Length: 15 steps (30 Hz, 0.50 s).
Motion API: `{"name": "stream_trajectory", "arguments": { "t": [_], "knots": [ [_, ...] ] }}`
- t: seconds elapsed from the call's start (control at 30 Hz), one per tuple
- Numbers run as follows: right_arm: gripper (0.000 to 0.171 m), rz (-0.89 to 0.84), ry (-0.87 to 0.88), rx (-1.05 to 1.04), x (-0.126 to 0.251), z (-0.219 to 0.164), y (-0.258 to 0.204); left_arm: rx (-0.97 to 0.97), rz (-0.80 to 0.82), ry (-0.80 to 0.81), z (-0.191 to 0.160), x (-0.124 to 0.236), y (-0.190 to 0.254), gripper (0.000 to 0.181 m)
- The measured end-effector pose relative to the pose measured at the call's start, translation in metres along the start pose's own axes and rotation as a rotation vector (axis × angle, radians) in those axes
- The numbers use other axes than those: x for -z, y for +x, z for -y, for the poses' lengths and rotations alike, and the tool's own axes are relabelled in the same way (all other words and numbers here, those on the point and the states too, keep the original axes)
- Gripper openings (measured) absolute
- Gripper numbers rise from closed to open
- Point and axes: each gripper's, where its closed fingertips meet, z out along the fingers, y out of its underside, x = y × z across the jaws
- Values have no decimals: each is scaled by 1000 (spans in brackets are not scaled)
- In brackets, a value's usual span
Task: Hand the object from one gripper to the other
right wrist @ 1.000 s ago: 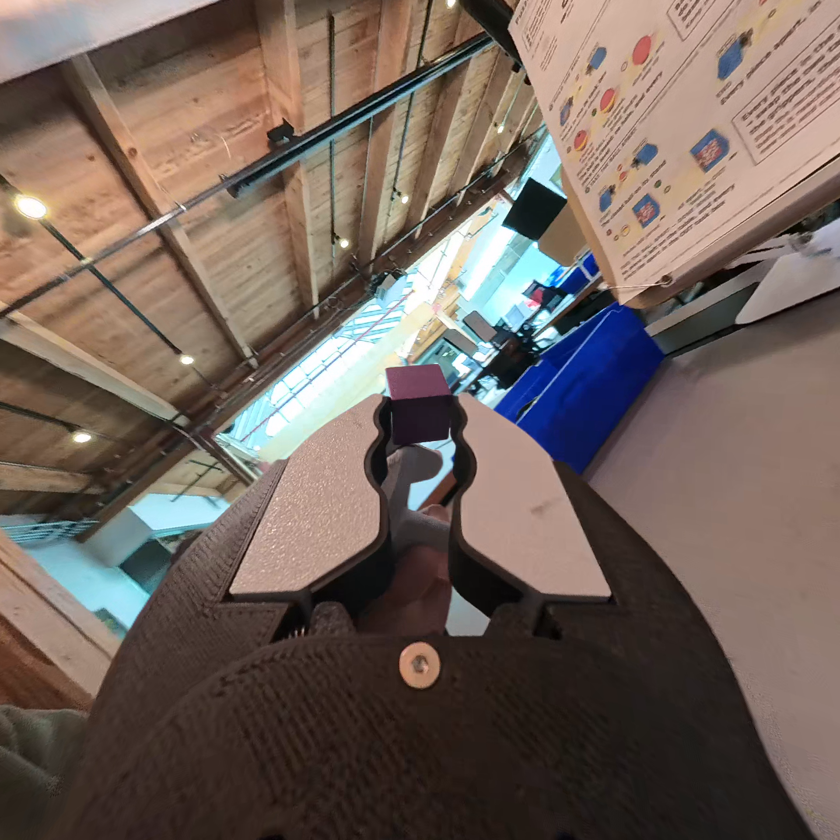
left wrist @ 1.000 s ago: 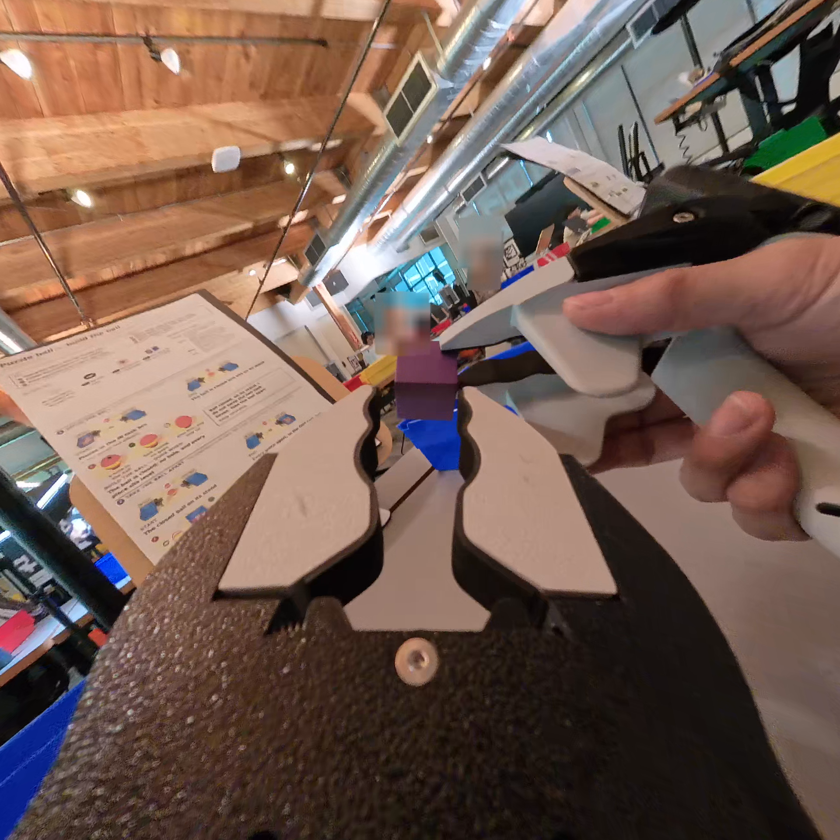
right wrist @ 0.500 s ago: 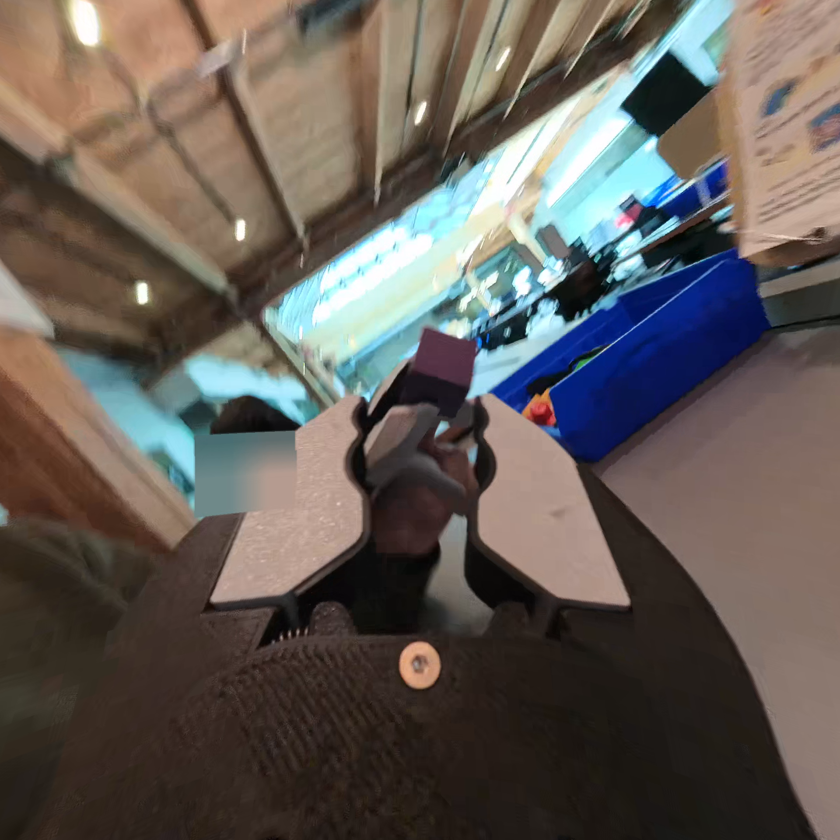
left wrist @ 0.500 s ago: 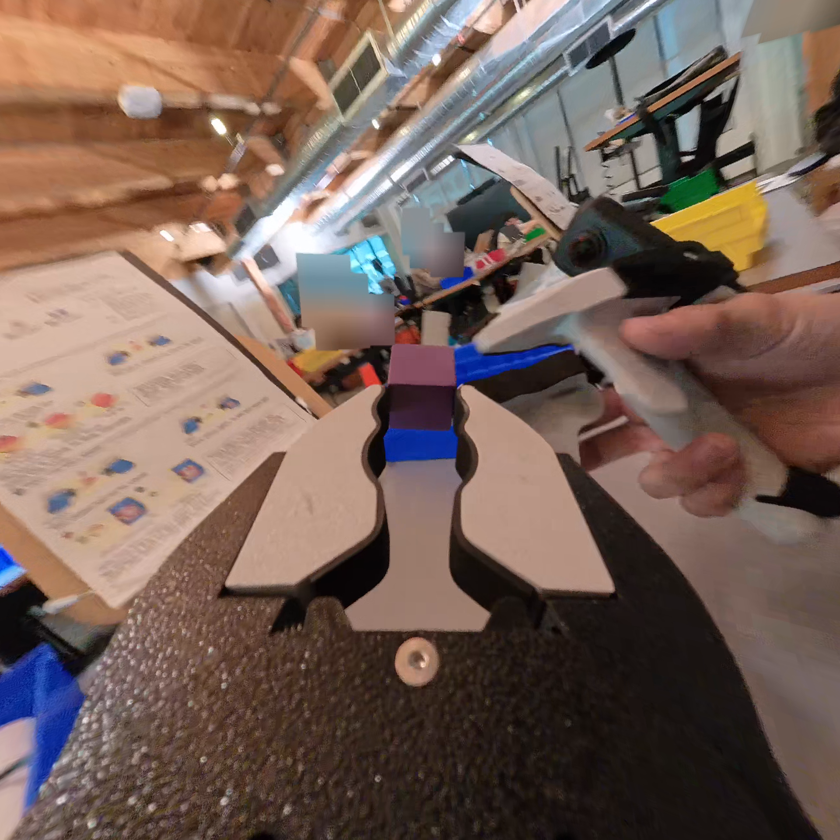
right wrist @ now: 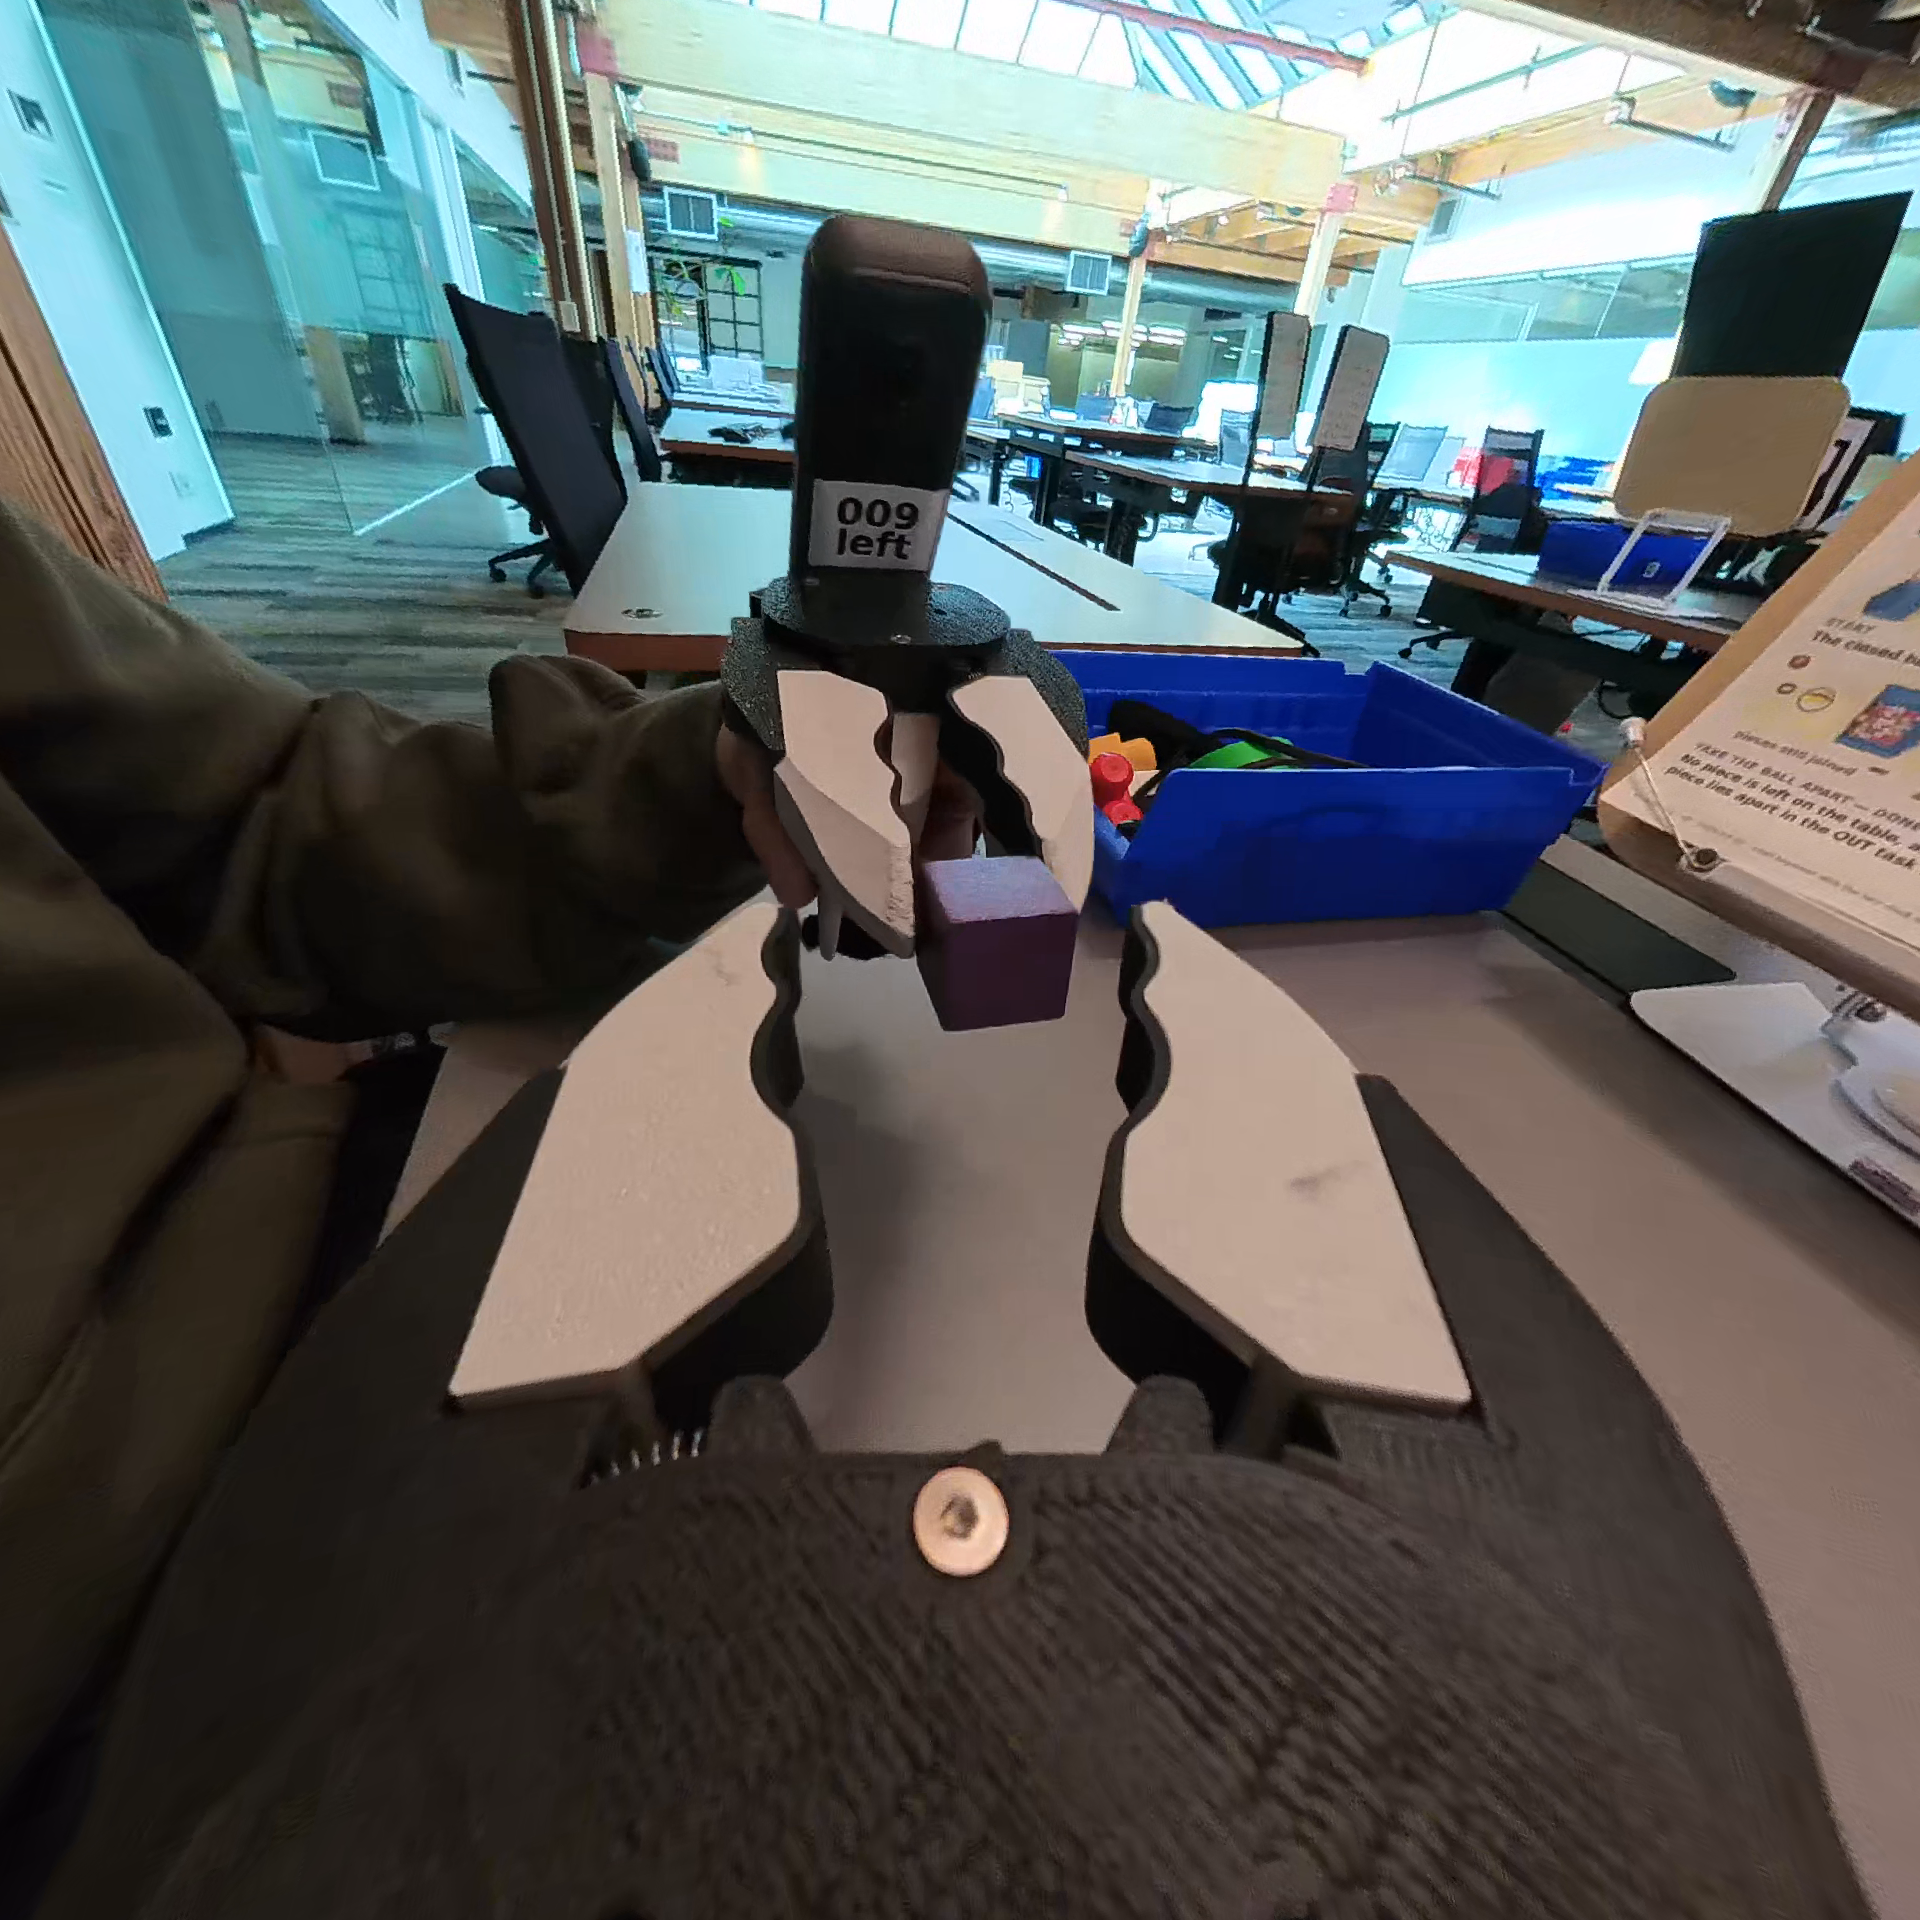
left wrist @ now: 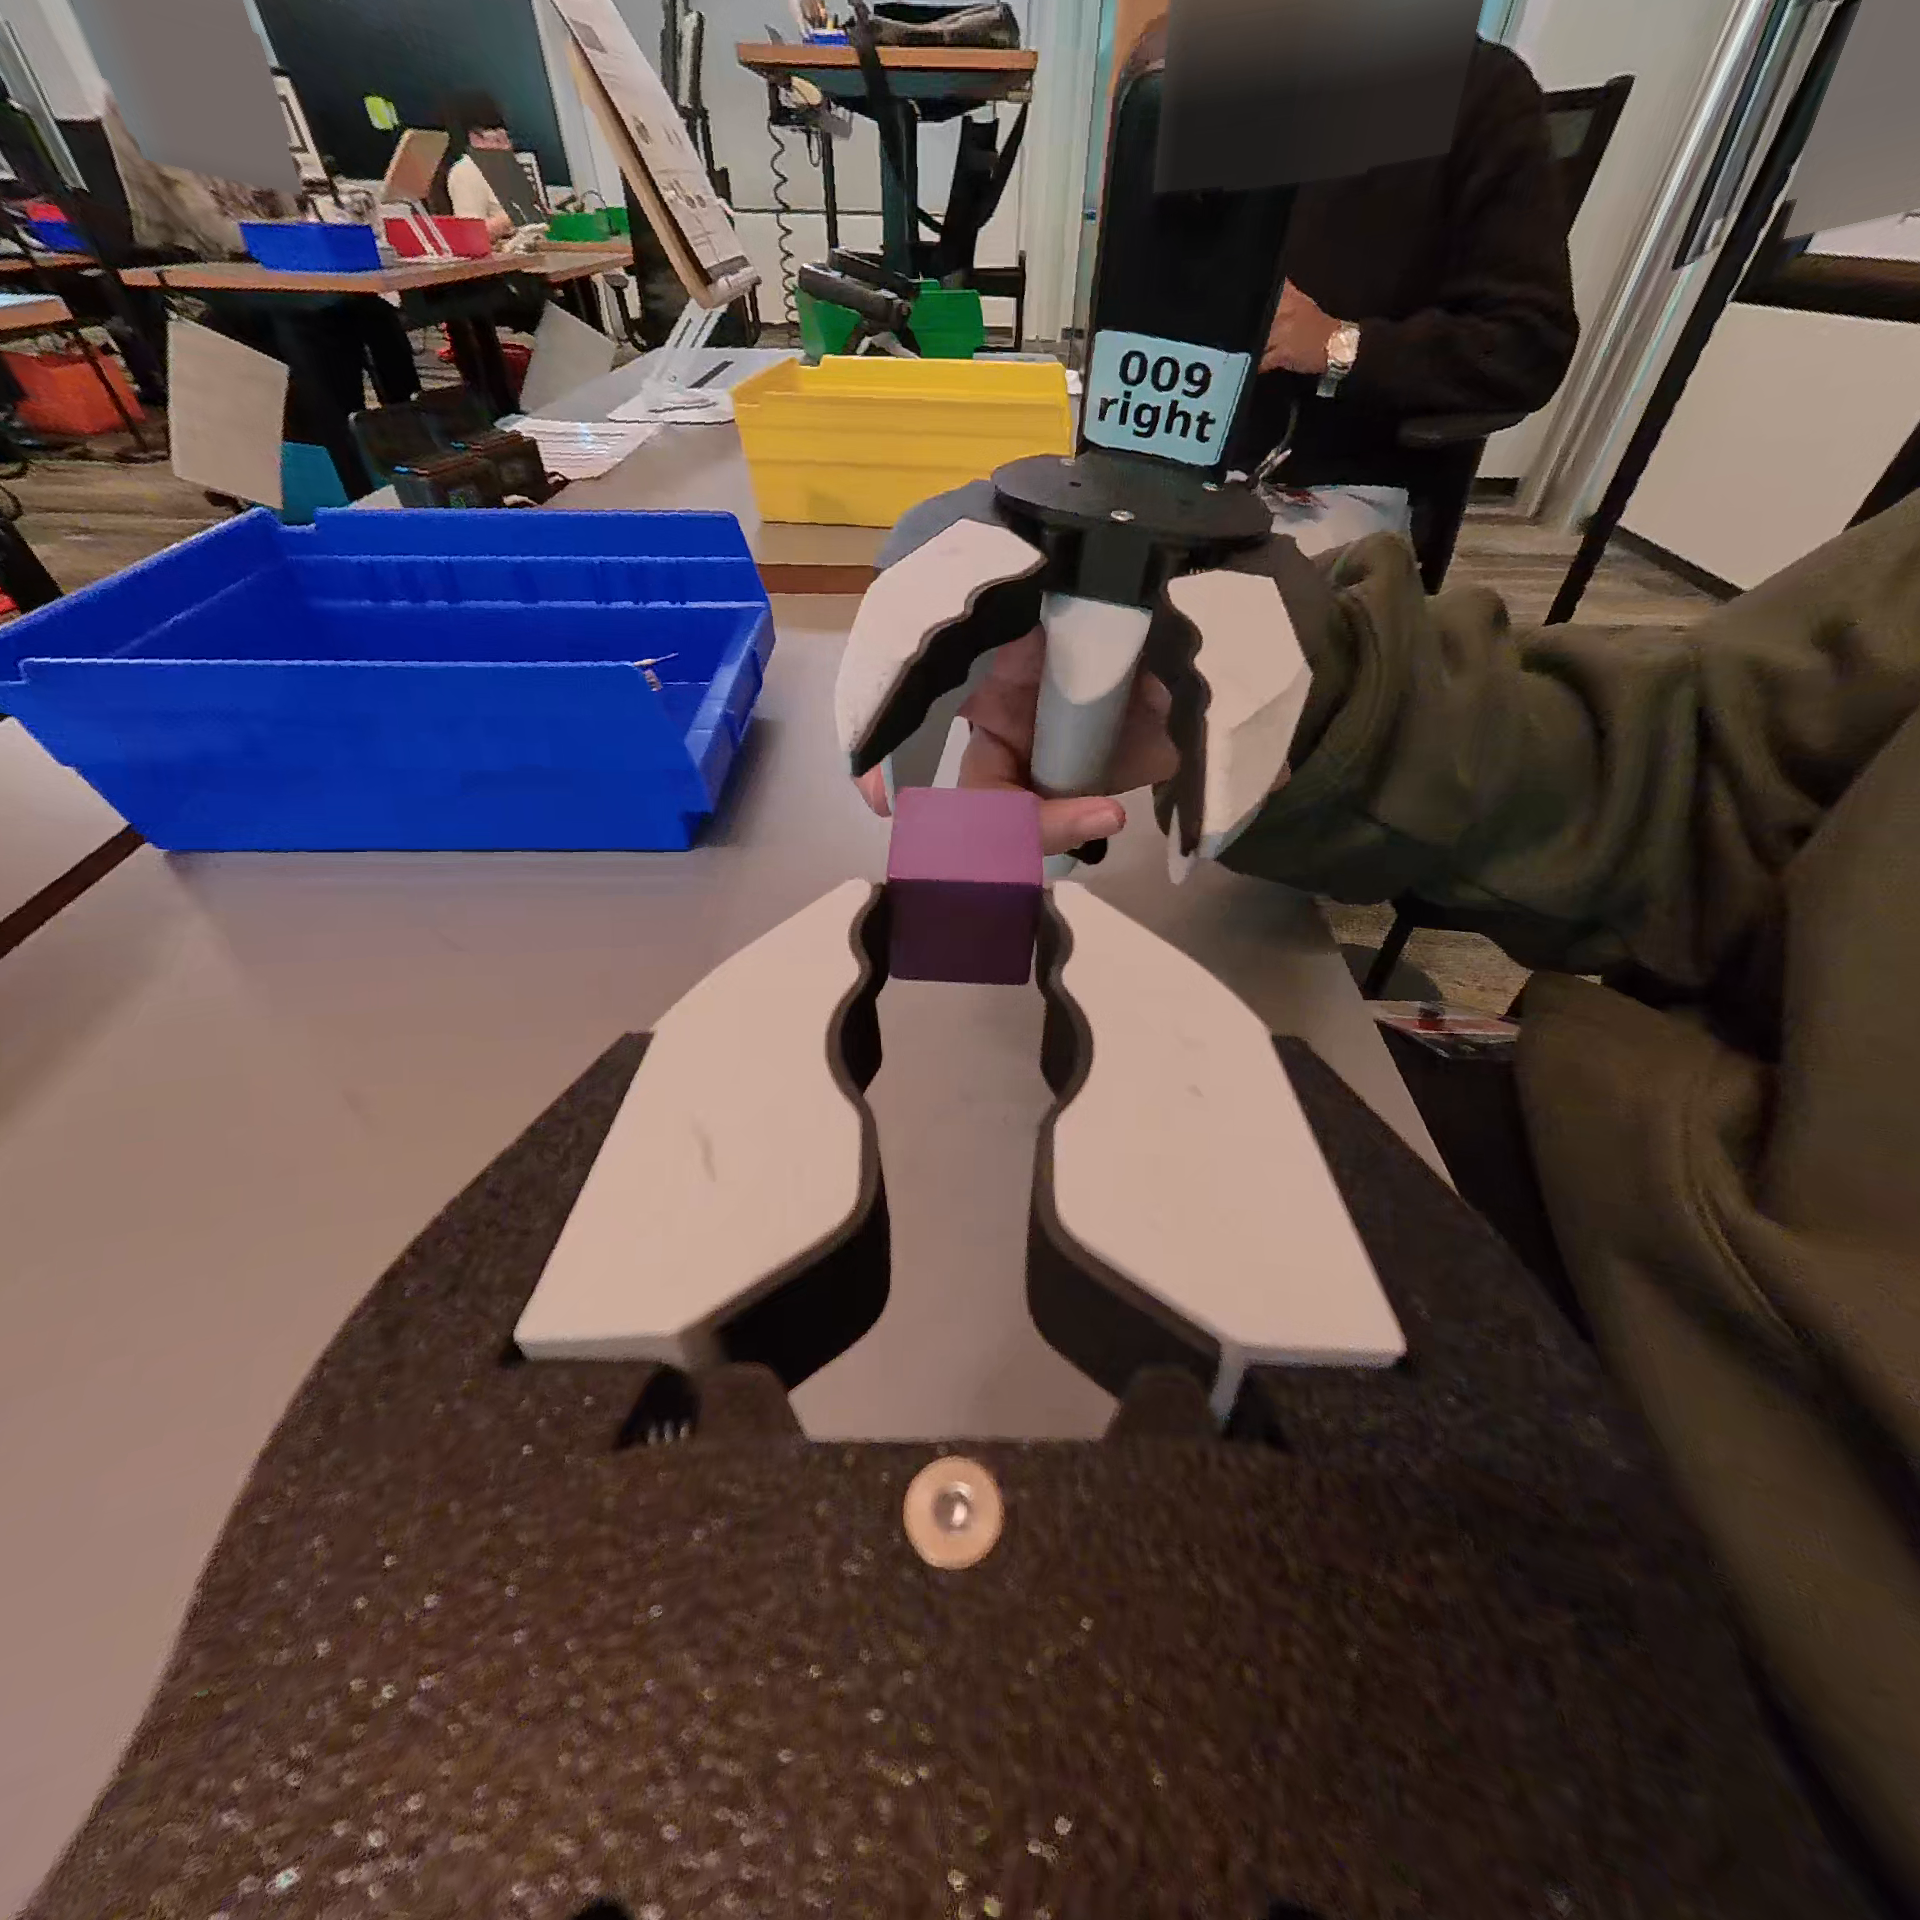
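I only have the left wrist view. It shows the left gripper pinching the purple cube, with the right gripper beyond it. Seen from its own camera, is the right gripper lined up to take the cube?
Observer: Roughly. In the right wrist view the right gripper is open, and the purple cube appears between its fingertips with a gap on either side.
Operator: How does the left gripper hold it from that side?
Observer: The left gripper points down and clamps the cube's upper part, so the lower part hangs free.
Operator: Anything behind it?
Observer: A blue bin holding coloured pieces, including a red piece.
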Motion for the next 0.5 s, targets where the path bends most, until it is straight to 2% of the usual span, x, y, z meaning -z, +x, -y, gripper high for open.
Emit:
{"name": "stream_trajectory", "arguments": {
  "t": [0.17,0.5],
  "knots": [
    [46,-26,-6,26,1,-2,5,-8,-7,-27,-5,-3,1,27],
    [46,53,-1,-26,1,-6,-4,10,-61,-40,-9,-9,10,27]
  ]
}}
